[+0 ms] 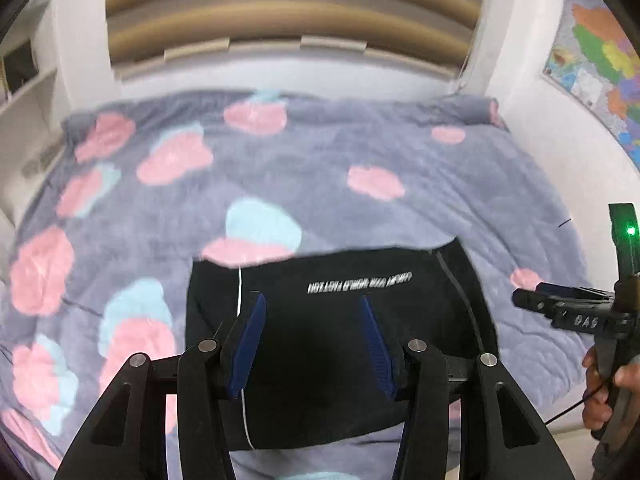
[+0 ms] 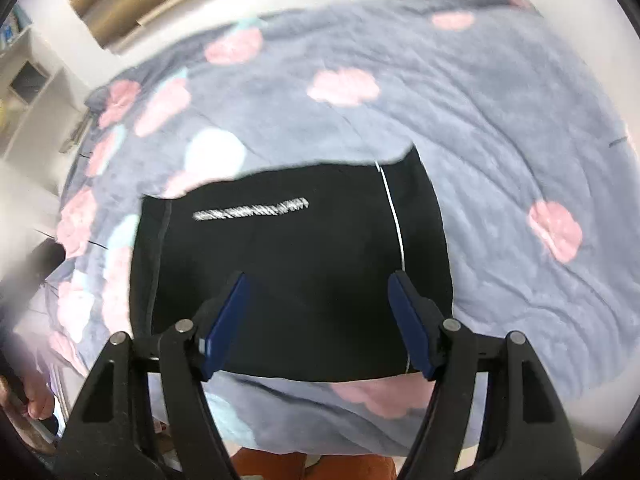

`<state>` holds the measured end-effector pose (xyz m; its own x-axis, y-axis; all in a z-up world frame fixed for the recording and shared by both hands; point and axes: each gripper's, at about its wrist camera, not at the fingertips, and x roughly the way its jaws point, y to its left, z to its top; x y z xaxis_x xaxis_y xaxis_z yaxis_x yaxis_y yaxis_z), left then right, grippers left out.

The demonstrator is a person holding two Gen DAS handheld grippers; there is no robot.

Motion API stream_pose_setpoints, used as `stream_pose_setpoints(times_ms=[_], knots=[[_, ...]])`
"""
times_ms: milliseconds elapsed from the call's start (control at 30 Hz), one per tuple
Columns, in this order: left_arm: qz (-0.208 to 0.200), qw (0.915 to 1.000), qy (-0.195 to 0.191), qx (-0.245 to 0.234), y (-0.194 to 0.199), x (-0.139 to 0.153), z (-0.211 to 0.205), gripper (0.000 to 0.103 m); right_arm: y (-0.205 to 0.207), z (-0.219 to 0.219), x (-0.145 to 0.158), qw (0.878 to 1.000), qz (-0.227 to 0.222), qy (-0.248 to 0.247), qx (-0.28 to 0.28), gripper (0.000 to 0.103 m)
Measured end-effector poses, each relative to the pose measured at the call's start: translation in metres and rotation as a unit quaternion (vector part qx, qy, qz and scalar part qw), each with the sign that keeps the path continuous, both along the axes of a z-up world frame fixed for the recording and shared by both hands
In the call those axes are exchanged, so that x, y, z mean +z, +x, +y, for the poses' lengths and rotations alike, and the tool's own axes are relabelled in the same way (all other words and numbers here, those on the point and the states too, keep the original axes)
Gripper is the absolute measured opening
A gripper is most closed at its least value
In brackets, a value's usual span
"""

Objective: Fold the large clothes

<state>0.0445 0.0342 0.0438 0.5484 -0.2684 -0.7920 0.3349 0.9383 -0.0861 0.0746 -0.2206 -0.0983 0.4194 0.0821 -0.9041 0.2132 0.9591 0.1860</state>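
Observation:
A black garment [image 1: 332, 344] with a white line of text and a thin white stripe lies folded into a rectangle on the bed, near its front edge. It also shows in the right wrist view [image 2: 296, 264]. My left gripper [image 1: 312, 304] is open and empty above the garment. My right gripper [image 2: 316, 280] is open and empty above the same garment. The right gripper's body also shows at the right edge of the left wrist view [image 1: 576, 312], held by a hand, beside the garment.
A grey-purple blanket [image 1: 320, 168] with pink and light-blue cloud shapes covers the bed. A slatted headboard [image 1: 288, 12] stands behind it. White shelving [image 1: 28, 92] stands at the left. A coloured map [image 1: 600, 60] hangs on the right wall.

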Motion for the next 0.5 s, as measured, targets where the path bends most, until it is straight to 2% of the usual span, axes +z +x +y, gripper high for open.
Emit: stream_pose_setpoints(times_ms=[133,200,333,433,500], knots=[[-0.040,0.9988,0.024,0.015,-0.022,0.035,-0.009,0.053,-0.007,0.017,0.026,1.000,-0.019,-0.016,0.004,0.073],[-0.048,0.9978,0.035,0.029,-0.032,0.047,-0.012,0.055,-0.013,0.027,0.036,0.999,-0.023,-0.023,0.004,0.075],[-0.054,0.9966,0.039,0.049,-0.046,0.054,-0.014,0.055,-0.017,0.039,0.043,0.999,-0.021,-0.025,0.017,0.077],[-0.052,0.9965,0.036,0.055,-0.049,0.056,-0.016,0.055,-0.018,0.048,0.047,0.998,-0.029,-0.044,0.023,0.079],[-0.064,0.9942,0.058,0.064,-0.051,0.057,-0.020,0.055,-0.018,0.051,0.049,0.998,-0.031,-0.053,0.023,0.079]])
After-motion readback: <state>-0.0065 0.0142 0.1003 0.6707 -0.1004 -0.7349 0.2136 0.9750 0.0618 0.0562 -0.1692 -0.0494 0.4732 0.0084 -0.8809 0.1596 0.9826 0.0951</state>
